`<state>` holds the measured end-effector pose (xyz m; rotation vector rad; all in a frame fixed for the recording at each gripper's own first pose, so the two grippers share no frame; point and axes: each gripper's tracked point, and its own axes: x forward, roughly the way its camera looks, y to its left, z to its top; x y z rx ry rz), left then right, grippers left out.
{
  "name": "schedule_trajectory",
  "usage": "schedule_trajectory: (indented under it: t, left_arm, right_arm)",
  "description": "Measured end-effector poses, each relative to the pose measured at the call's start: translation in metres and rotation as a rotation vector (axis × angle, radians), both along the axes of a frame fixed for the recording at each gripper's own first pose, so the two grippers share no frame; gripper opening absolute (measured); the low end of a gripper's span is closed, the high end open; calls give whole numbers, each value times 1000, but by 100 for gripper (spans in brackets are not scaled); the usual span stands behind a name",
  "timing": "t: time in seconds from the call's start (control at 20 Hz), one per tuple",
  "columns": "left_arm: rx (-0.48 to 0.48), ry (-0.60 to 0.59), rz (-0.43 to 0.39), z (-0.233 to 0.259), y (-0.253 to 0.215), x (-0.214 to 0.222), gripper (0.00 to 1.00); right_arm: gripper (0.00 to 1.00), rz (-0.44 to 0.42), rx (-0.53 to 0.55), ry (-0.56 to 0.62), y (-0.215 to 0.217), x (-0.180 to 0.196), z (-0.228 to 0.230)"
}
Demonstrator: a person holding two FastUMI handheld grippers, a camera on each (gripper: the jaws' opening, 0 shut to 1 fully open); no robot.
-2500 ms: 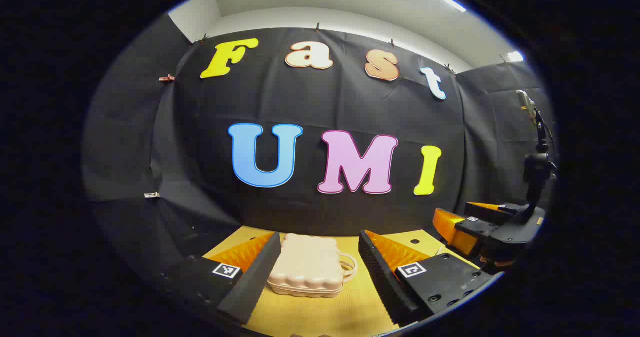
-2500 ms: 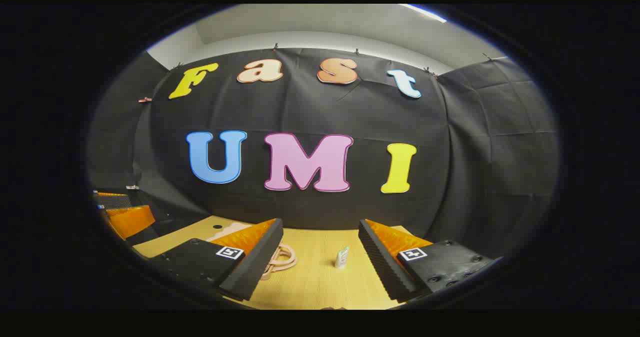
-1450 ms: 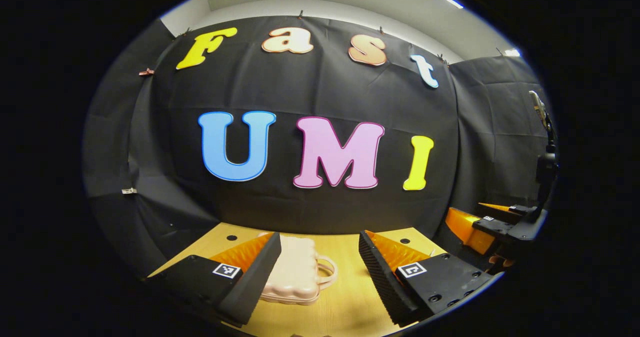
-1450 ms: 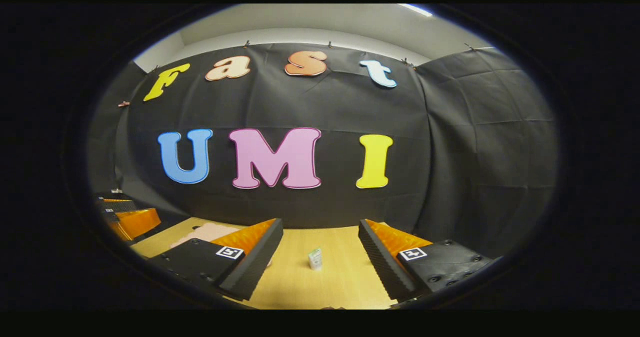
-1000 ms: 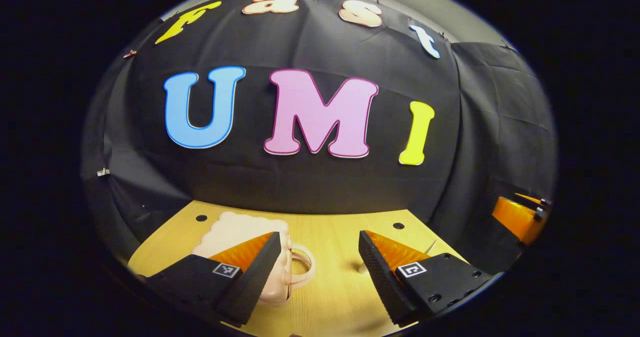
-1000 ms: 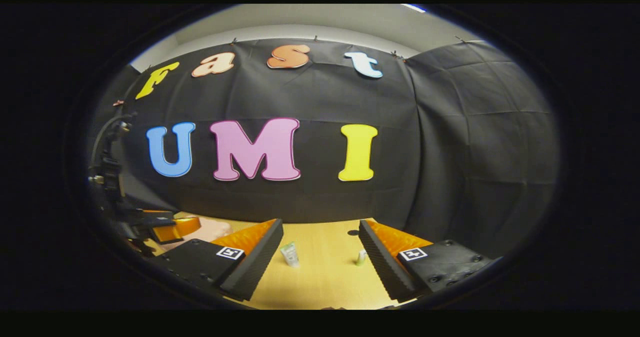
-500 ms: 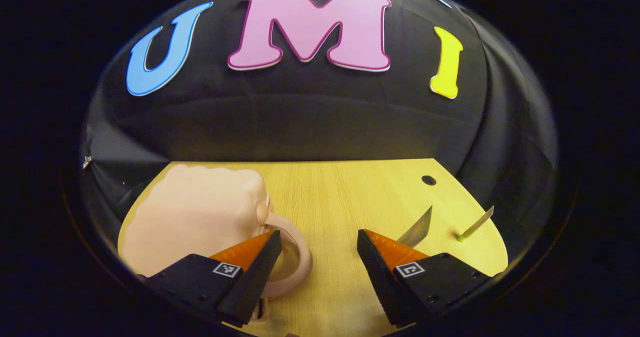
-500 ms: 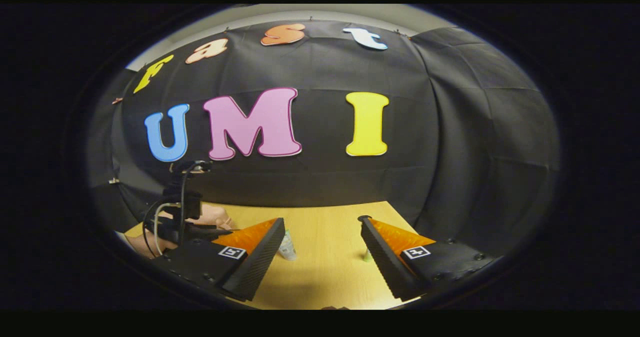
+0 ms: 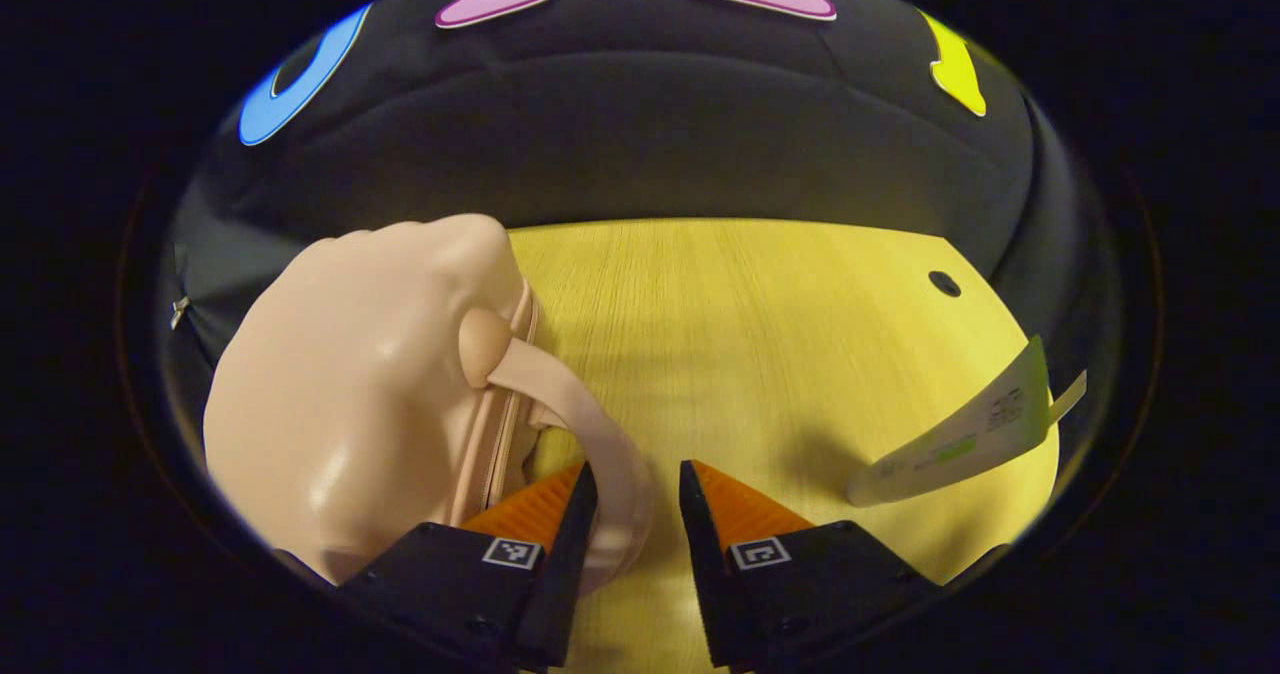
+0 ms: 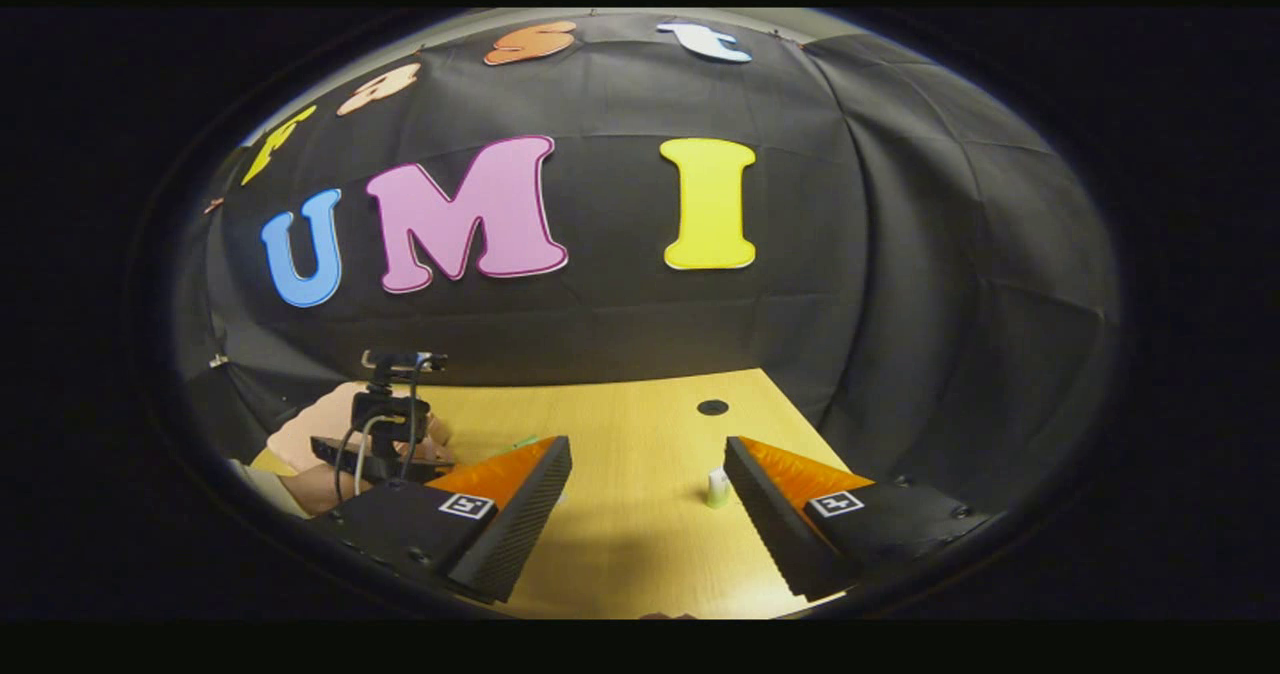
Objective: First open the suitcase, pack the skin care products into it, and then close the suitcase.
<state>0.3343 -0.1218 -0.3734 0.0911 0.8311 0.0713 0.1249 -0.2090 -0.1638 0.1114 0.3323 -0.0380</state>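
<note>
A closed pale pink suitcase (image 9: 360, 394) lies on the wooden table (image 9: 760, 334), at the left of the left gripper view. Its looped handle (image 9: 590, 424) runs down between the fingers of my left gripper (image 9: 637, 474). The jaws stand narrowed around the loop, with a small gap left at the right finger. A white and green tube (image 9: 950, 434) stands at the right. In the right gripper view my right gripper (image 10: 648, 454) is open and empty above the table. A small pale green bottle (image 10: 717, 487) stands just beside its right finger. The left gripper (image 10: 385, 444) shows far left, over the suitcase (image 10: 305, 419).
The black cloth wall closes the table's far and right sides. A round hole (image 10: 712, 407) sits in the table (image 10: 620, 544) near its far edge, and shows again as a hole (image 9: 943, 283) at the table's right in the left gripper view.
My left gripper has dropped and moved forward onto the suitcase handle, and its jaws have narrowed around the loop. My right gripper has tilted down a little, staying open.
</note>
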Motion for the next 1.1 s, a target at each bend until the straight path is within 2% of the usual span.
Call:
schedule_trajectory:
  t: [0.05,0.1,0.15,0.35,0.45,0.55,0.65,0.8,1.0,1.1]
  left_arm:
    - [-16,-21,-12,4,-3,5,38]
    - [-38,-41,-28,11,-6,8,34]
    - [-45,-39,-37,14,-7,8,20]
    - [-85,-68,-66,58,-11,9,12]
    - [-121,-105,-93,105,-8,9,12]
    - [-113,-142,-130,159,22,4,12]
    - [-93,-168,-136,210,66,3,12]
    - [-119,-217,-68,271,152,-2,11]
    - [-31,-239,23,290,293,-15,11]
    - [-25,-240,69,280,353,-22,11]
  right_arm:
    - [98,3,9,-5,1,0,3]
    - [98,4,18,-10,2,1,5]
    - [98,5,22,-10,4,2,4]
    - [98,31,-5,-20,17,4,7]
    - [98,37,-13,-40,26,4,13]
    - [98,52,-18,-54,39,2,20]
    - [98,55,-33,-70,48,1,23]
    - [98,50,-50,-70,61,-2,25]
    - [97,30,-84,-69,76,-10,28]
    - [98,19,-134,-80,82,-11,29]
